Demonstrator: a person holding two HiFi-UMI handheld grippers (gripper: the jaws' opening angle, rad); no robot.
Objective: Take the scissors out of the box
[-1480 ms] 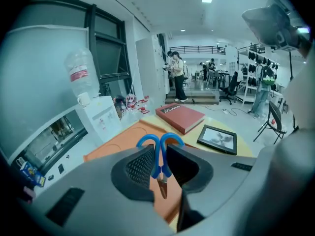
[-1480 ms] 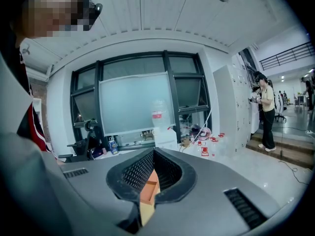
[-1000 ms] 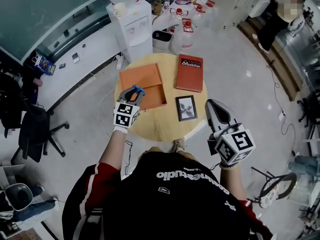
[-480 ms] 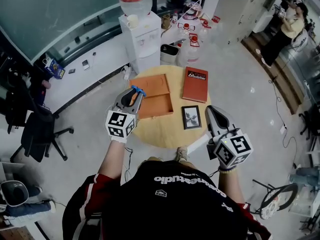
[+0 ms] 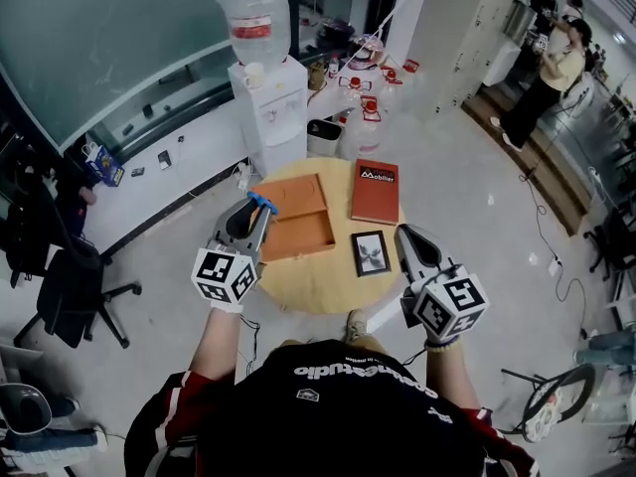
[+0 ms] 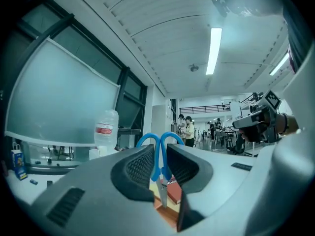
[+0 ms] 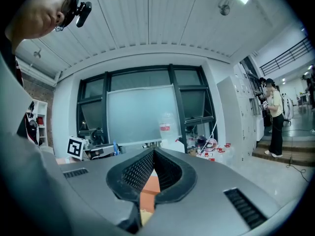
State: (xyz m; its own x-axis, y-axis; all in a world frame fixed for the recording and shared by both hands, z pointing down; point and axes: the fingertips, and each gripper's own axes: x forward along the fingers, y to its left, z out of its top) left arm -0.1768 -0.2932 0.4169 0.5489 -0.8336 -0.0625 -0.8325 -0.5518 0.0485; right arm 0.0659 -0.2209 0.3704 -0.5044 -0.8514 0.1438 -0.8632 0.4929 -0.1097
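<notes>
The flat orange box lies open on the round tan table. Over the box's left edge, the left gripper clamps the blue-handled scissors, with their rounded loops up and steel blades down. Right of the box, the right gripper is closed on nothing.

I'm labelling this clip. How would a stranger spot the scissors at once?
Find the round wooden table. Over its left edge, beside the open orange box, the left gripper is shut on the scissors. Their bright blue handles stick out beyond the jaws, unlike anything nearby.
</notes>
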